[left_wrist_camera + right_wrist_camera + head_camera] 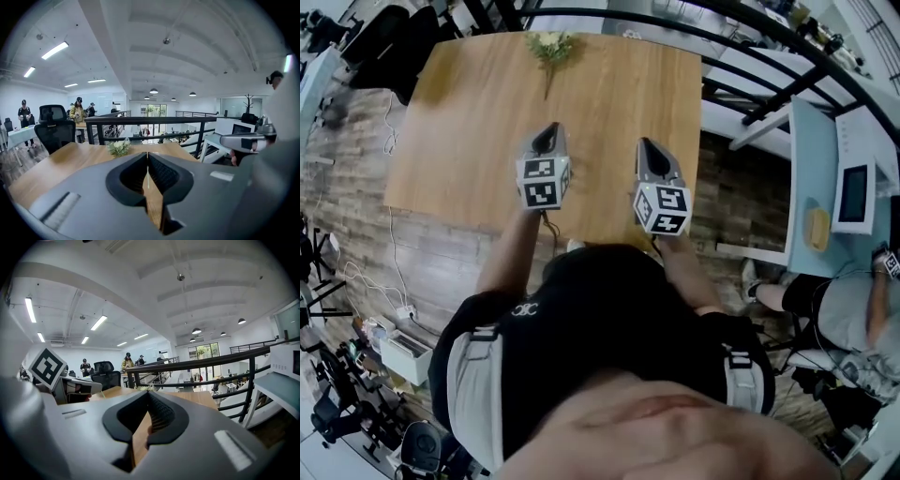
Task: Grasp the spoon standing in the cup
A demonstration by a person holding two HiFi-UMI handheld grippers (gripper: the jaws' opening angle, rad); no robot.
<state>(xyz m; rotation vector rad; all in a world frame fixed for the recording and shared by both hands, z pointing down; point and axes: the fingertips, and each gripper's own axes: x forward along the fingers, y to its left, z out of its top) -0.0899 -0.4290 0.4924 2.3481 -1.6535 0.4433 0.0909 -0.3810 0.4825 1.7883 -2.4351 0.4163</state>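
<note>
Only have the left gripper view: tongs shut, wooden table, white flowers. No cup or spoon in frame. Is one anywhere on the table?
Observer: None visible. The head view shows only the small white-flower bouquet on the light wooden table, at its far edge.
Operator: Right tongs?
Observer: On the right gripper the tongs are shut, with nothing between them.
Operator: Where do the two sit?
Observer: In the head view, the left gripper and the right one are side by side above the table's near part, pointing toward the bouquet.
</note>
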